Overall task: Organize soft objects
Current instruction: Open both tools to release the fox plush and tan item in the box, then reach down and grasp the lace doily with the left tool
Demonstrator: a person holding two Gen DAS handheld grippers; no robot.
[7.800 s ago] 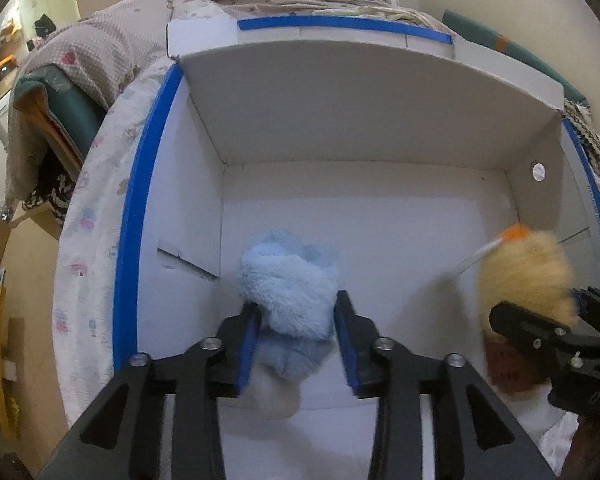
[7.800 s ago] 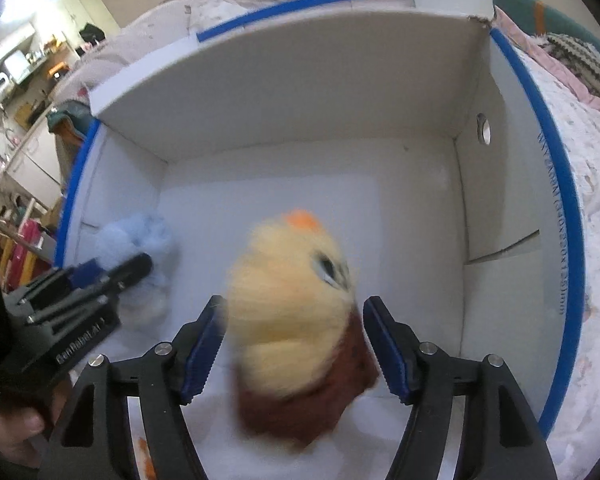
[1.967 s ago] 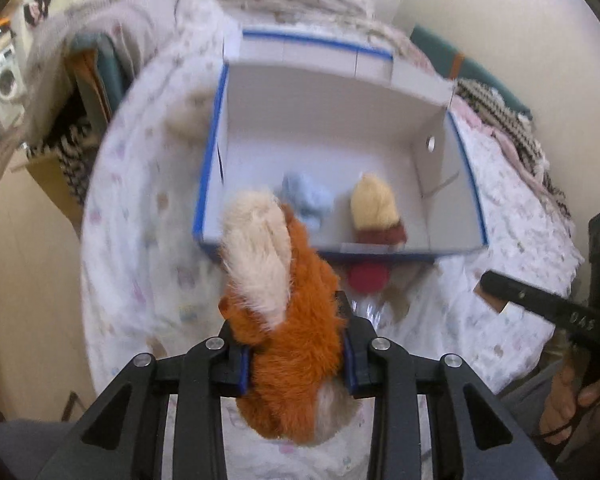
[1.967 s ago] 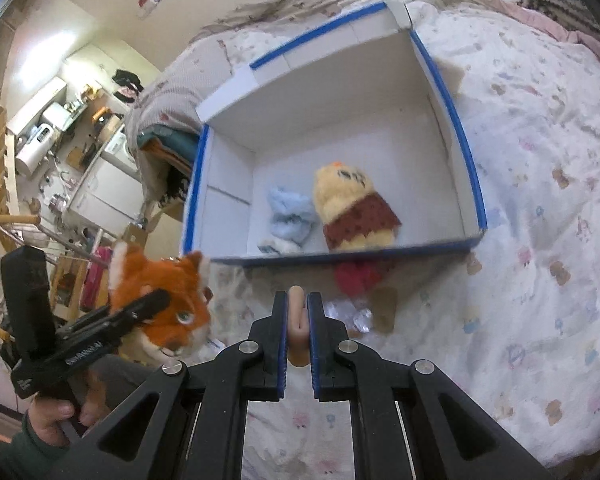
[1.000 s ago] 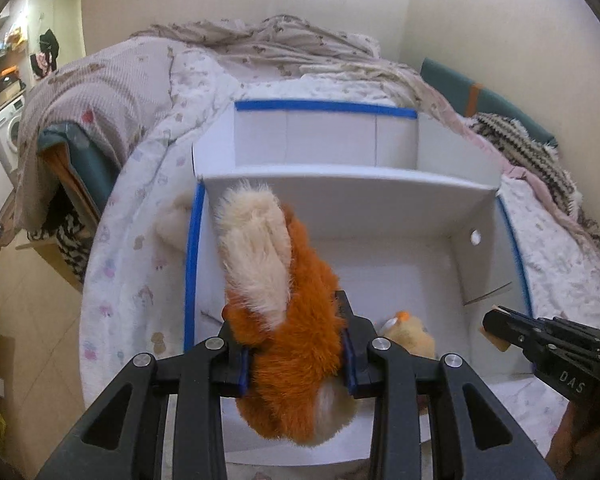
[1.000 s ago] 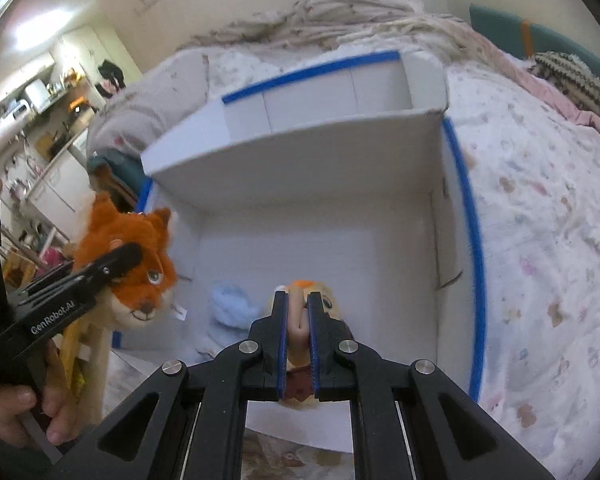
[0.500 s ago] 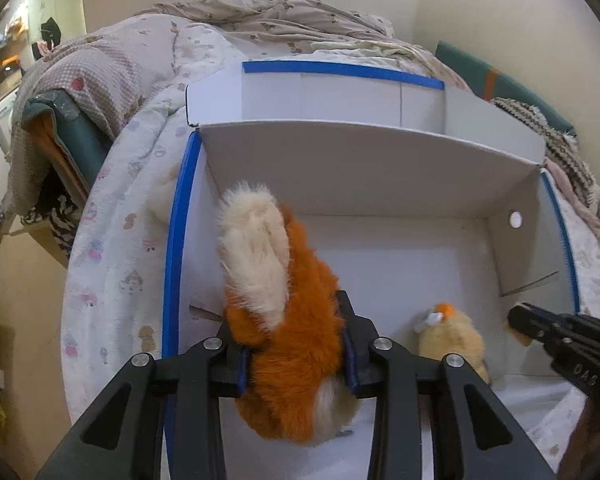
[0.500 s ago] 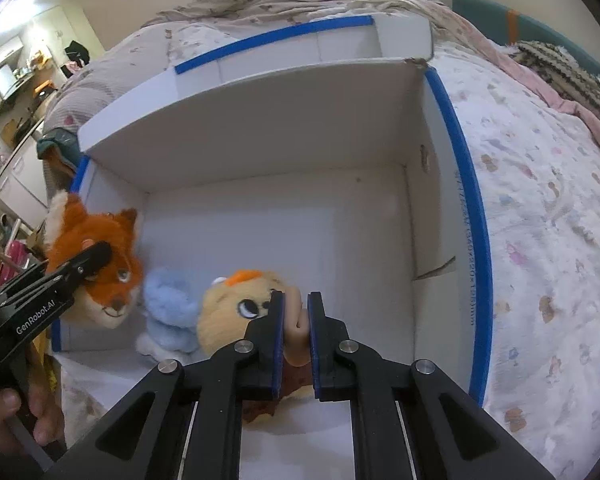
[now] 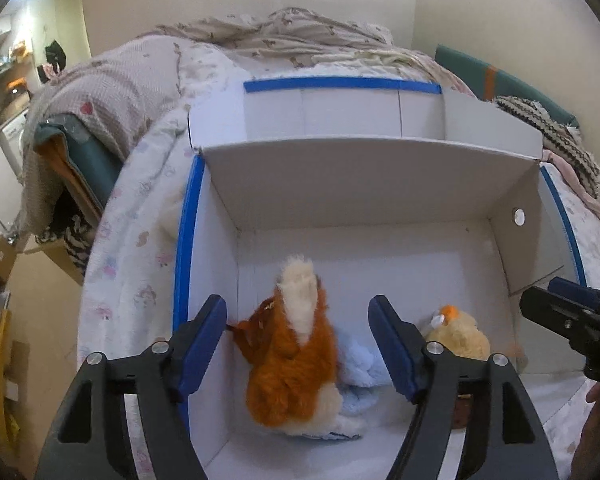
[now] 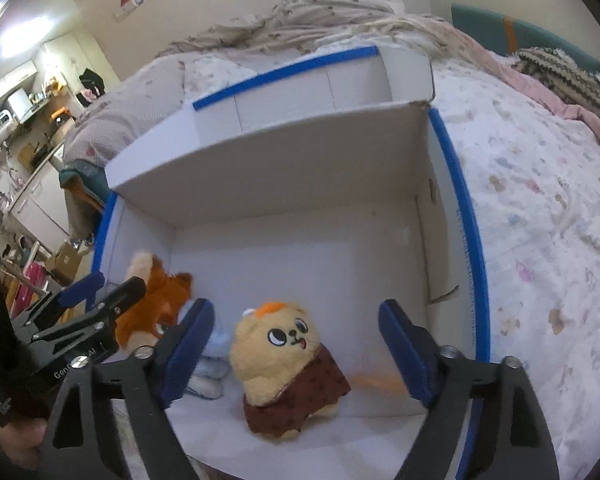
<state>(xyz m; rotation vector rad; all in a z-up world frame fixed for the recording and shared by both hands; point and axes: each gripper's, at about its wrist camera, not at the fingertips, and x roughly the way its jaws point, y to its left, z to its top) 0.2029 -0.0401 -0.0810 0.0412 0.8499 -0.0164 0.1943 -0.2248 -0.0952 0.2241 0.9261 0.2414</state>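
A white cardboard box [image 9: 360, 184] with blue-taped rims lies open on the bed. My left gripper [image 9: 298, 312] hangs over the box's left corner with its jaws opening. The orange fox plush [image 9: 292, 368] lies between the fingers, but the pads do not touch it. A light blue plush [image 9: 358, 364] lies against the fox. My right gripper [image 10: 296, 308] is also opening wide, above the yellow plush in a brown dress [image 10: 288, 356]. A small orange thing [image 10: 374, 381], blurred, lies by the right gripper's right finger. Each gripper shows in the other's view: right gripper [image 9: 548, 294], left gripper [image 10: 116, 284].
The box [image 10: 300, 168] has a raised back flap, and bare floor behind the toys. A patterned white bedspread [image 10: 540, 208] surrounds it, with rumpled blankets [image 9: 300, 40] behind. The bed's edge drops to the floor [image 9: 32, 320] on the left. A hand [image 10: 16, 436] holds the left gripper.
Both grippers have opened. The fox has left the left jaws and dropped into the box's left corner. The small pinkish thing is gone from the right jaws.
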